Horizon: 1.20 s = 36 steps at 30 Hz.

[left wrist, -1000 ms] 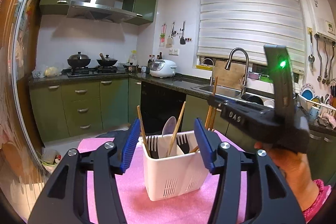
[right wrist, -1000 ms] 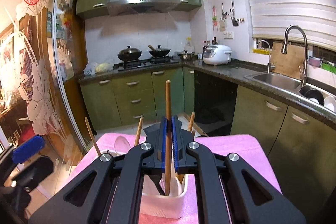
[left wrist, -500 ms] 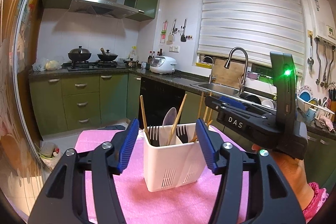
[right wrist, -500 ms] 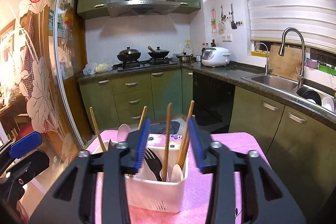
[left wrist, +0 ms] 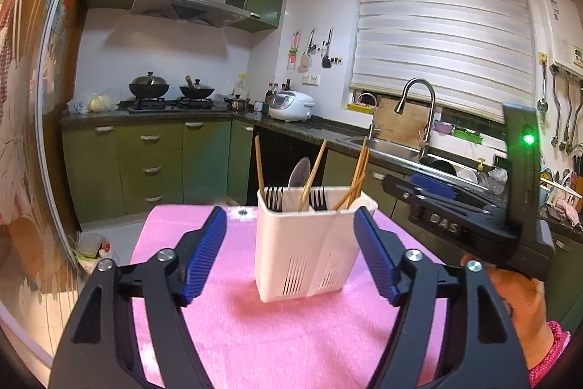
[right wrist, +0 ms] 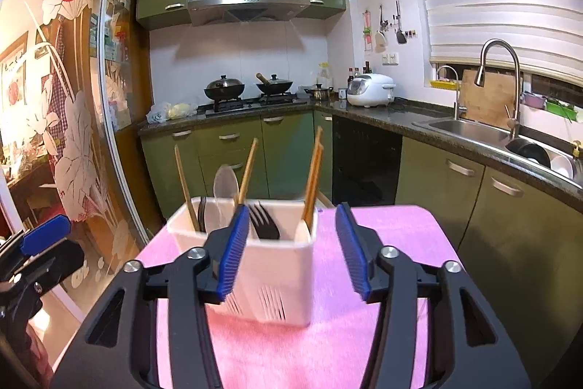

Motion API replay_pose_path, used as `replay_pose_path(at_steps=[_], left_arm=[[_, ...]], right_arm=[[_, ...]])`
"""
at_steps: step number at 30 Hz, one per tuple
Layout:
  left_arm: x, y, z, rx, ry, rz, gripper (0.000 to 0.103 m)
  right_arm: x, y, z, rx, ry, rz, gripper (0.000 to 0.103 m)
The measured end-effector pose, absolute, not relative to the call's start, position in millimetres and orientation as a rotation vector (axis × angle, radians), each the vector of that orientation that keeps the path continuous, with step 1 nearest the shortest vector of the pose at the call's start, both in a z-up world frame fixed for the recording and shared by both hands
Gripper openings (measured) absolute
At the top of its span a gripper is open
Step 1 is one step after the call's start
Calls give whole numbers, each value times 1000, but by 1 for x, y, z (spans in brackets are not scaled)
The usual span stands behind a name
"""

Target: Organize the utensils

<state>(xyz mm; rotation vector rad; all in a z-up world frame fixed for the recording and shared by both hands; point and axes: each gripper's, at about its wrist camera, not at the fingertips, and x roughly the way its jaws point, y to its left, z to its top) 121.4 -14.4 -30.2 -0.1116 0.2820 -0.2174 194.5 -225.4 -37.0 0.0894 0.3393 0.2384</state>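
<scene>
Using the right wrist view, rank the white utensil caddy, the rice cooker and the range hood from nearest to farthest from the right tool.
1. White utensil caddy: on the pink mat, just ahead of the right tool, toward its left finger.
2. Rice cooker: on the back counter, right of the stove.
3. Range hood: high on the far wall, above the stove.

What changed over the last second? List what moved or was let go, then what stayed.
The right claw let go of the chopstick it had pinched, leaving it in the white caddy, and backed away, its jaws opening. The left claw also drew back, opening wider. The caddy, its other utensils and the pink mat stayed put.
</scene>
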Motion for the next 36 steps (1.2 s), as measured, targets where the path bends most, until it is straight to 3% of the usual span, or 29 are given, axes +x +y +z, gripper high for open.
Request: replay_pose_path(at_steps=[2, 4, 5, 7, 10, 23, 36], left_arm=[[113, -14, -35, -114, 292, -213, 79], [103, -14, -40, -107, 294, -197, 92], [96, -15, -41, -99, 291, -190, 93], [84, -17, -44, -79, 285, -185, 96], [68, -19, -42, -64, 276, -179, 96], [1, -28, -19, -65, 192, -131, 96], [-12, -28, -10, -89, 220, -168, 96]], right_arm=[[183, -229, -44, 91, 348, 233, 54], [170, -236, -52, 96, 361, 228, 63], [162, -240, -56, 102, 367, 229, 65], [146, -248, -63, 117, 370, 233, 84], [121, -258, -67, 119, 356, 222, 98], [19, -270, -51, 88, 307, 240, 98], [-10, -275, -35, 86, 288, 233, 98]])
